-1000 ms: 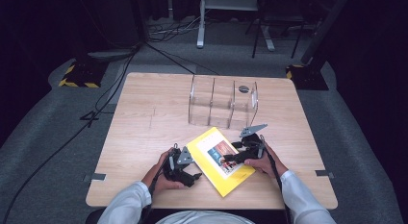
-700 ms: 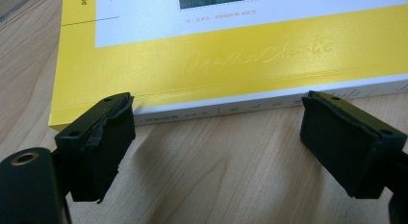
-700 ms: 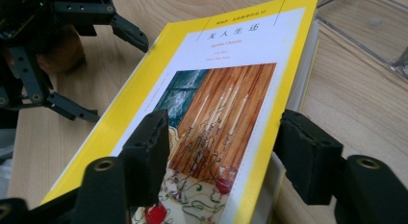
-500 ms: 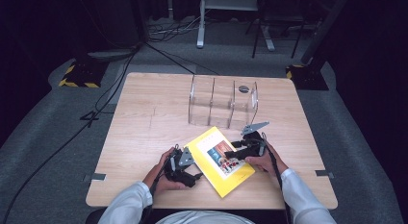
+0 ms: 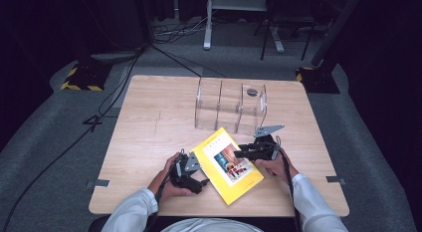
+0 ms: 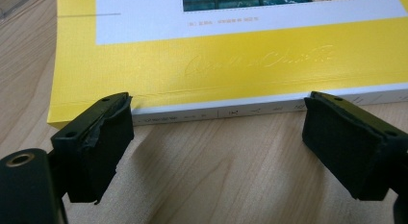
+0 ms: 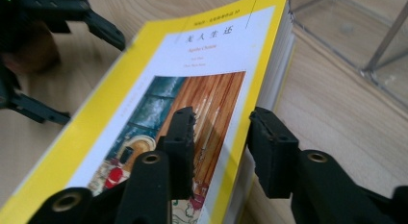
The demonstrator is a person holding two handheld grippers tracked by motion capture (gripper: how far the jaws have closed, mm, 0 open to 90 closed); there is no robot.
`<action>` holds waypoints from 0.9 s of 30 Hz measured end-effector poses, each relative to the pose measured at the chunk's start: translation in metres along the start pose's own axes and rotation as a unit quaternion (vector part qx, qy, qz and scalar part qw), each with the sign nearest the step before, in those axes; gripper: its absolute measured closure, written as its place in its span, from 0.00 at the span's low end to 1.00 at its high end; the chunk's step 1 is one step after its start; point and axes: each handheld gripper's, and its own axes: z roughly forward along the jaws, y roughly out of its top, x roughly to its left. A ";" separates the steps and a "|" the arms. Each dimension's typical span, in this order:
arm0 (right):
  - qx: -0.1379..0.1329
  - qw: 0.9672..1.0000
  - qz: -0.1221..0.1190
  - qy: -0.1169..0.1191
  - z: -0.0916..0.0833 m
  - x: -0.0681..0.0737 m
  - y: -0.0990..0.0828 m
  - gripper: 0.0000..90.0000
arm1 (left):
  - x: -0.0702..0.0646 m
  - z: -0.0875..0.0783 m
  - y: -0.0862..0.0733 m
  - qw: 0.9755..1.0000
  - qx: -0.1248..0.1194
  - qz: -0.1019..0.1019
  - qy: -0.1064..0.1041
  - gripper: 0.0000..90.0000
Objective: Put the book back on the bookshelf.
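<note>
A yellow paperback book (image 5: 226, 165) with a picture on its white cover panel lies flat near the table's front edge. My left gripper (image 5: 201, 174) rests on the wood at the book's left side. In the left gripper view its jaws (image 6: 216, 137) stand wide open, facing the book's spine (image 6: 216, 111), and touch nothing. My right gripper (image 5: 240, 153) reaches in from the right. Its jaws (image 7: 219, 137) have just been closing with the book's page edge (image 7: 269, 80) between them, one pad on the cover and the other against the underside.
A clear acrylic divider rack (image 5: 229, 107) stands upright just behind the book, also seen in the right gripper view (image 7: 356, 36). The wooden table (image 5: 149, 122) has open room to the left. Cables and stands lie on the dark floor beyond.
The right gripper's jaws have narrowed around the book's right edge. The left gripper and the book have stayed where they were.
</note>
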 end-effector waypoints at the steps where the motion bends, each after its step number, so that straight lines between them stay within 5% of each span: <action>1: 0.000 1.000 0.000 0.000 0.000 0.000 0.000 0.76 | 0.000 0.000 0.000 1.000 0.000 0.000 0.001 0.12; 11: -0.018 0.999 -0.030 0.021 -0.004 0.007 0.003 0.89 | 0.000 0.000 0.000 1.000 0.000 0.001 0.000 0.12; 18: -0.030 0.995 -0.097 -0.018 -0.009 0.026 0.005 0.93 | 0.000 0.000 0.000 1.000 -0.001 -0.006 0.002 0.12; 21: -0.042 0.991 -0.122 -0.033 -0.012 0.035 0.004 0.94 | 0.008 -0.001 -0.002 0.999 0.010 -0.044 0.005 0.12; 27: -0.061 0.988 -0.139 -0.039 -0.018 0.042 0.002 0.95 | 0.012 -0.002 -0.003 0.997 0.007 -0.071 0.019 0.17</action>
